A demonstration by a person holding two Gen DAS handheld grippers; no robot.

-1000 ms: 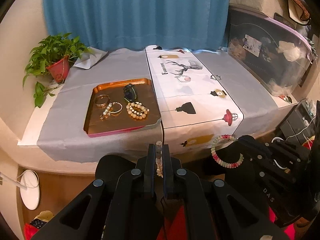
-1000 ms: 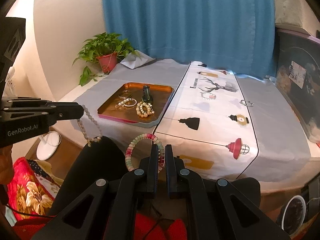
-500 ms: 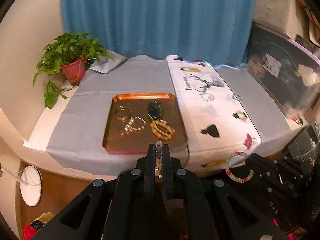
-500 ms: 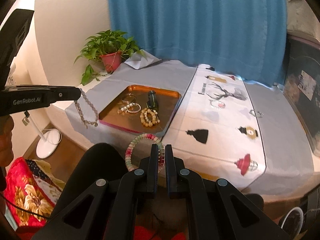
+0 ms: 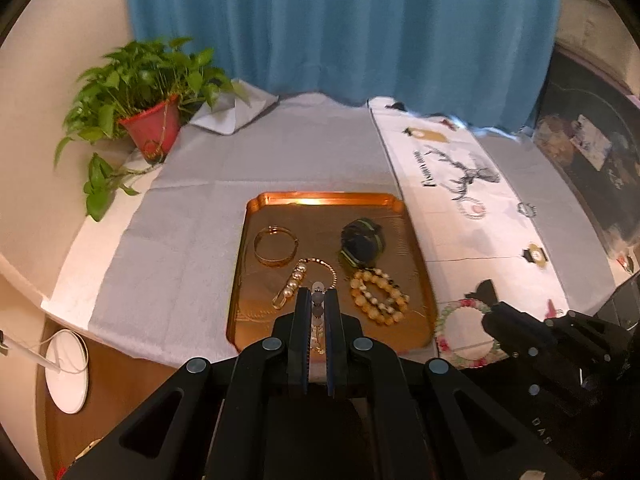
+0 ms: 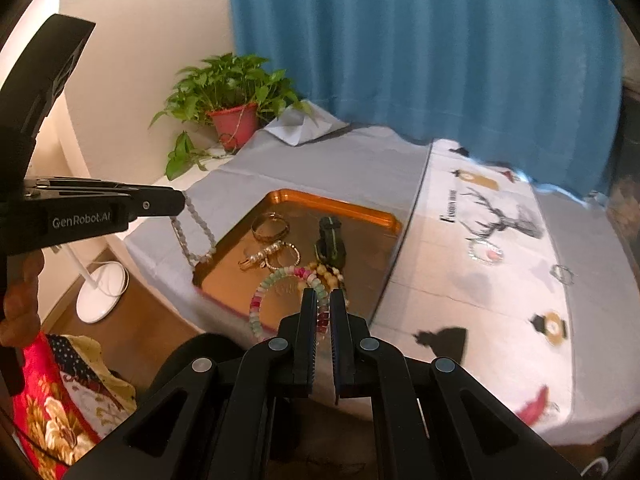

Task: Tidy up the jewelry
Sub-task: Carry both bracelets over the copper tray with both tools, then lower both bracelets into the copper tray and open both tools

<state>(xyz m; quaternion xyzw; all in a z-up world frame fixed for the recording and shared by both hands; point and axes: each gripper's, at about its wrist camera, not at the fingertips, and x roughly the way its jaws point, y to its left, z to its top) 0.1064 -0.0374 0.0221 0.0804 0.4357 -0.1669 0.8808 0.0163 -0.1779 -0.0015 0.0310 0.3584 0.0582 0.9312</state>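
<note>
A copper tray lies on the grey cloth. It holds a gold bangle, a pearl-and-chain bracelet, a dark watch and an amber bead bracelet. My left gripper hovers over the tray's near edge, shut on a pale bead bracelet that hangs below it. My right gripper, just right of the tray's front corner, is shut on a pastel bead bracelet. A small pearl bracelet and a silver ring lie on the white runner.
A potted plant stands at the table's back left before a blue curtain. A dark storage bin sits at the right. Below the table's front edge are a white round lamp base and a red floral cloth.
Both grippers have swung left and closer to the table, so the tray now lies straight ahead of the left one. Each still holds its bracelet.
</note>
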